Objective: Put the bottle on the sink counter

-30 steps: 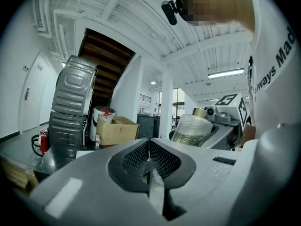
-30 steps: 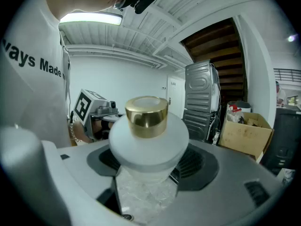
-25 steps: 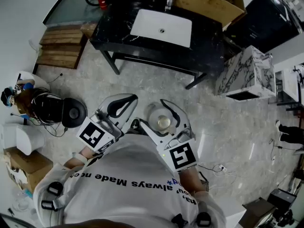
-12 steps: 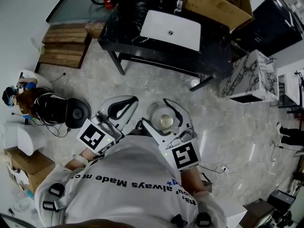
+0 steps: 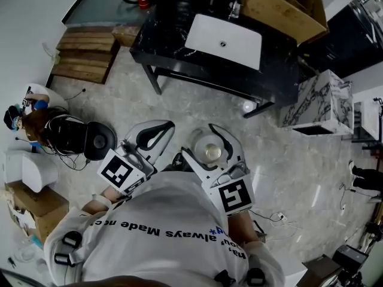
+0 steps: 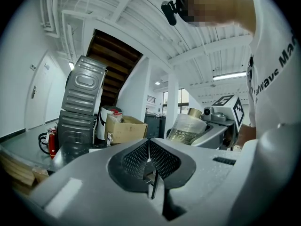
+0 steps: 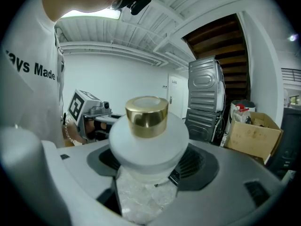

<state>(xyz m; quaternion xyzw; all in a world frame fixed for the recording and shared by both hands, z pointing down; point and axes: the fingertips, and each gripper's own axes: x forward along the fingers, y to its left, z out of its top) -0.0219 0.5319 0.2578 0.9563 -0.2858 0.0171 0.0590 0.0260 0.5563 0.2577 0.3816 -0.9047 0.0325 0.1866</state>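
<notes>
Sink counter [image 5: 160, 36] shifted right, right gripper [image 5: 207, 137] clasping gold-capped bottle [image 5: 209, 153]

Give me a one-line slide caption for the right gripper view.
Right gripper clamped on a frosted bottle with a gold cap; a cardboard box sits behind.

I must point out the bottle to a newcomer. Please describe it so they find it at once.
Near the black sink counter, a person holds two grippers. The bottle sits in the jaws of the right gripper: frosted white with a gold cap, while the left gripper holds nothing.
</notes>
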